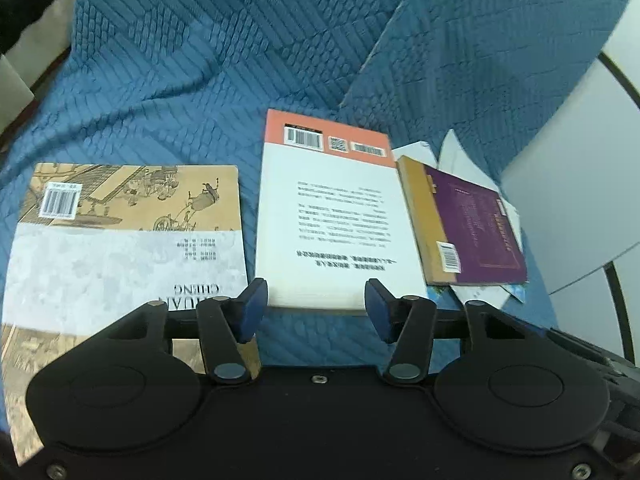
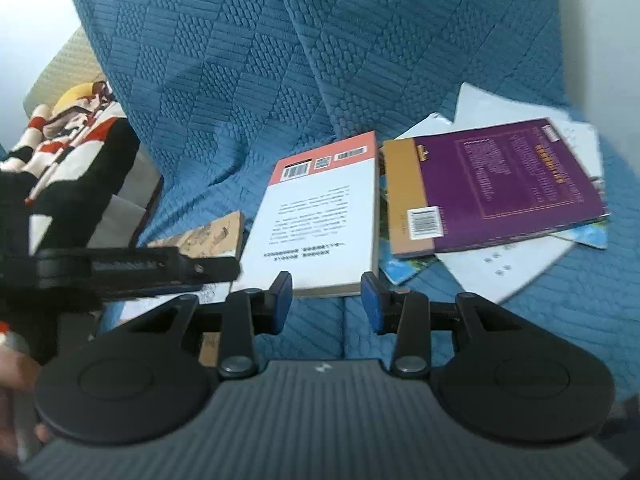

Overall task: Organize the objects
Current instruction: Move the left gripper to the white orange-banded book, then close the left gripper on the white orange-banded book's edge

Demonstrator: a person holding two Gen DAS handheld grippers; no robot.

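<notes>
Both our left gripper (image 1: 315,303) and right gripper (image 2: 326,300) stand wide, empty, near the white paperback book with orange band (image 1: 332,216), lying flat on the blue quilted cover (image 1: 200,80). We should slide one finger beneath its near edge.

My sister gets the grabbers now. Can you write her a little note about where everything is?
Left gripper: jaws open, holding nothing, at the near edge of the white book with the orange band.
Right gripper: jaws open, holding nothing, aimed at that same book.
All on the blue quilted cover: tan and grey illustrated book left, white book middle, purple and tan book right, lying on loose white papers.
Done: nothing stacked yet.
Left: gather the books and papers together.
</notes>
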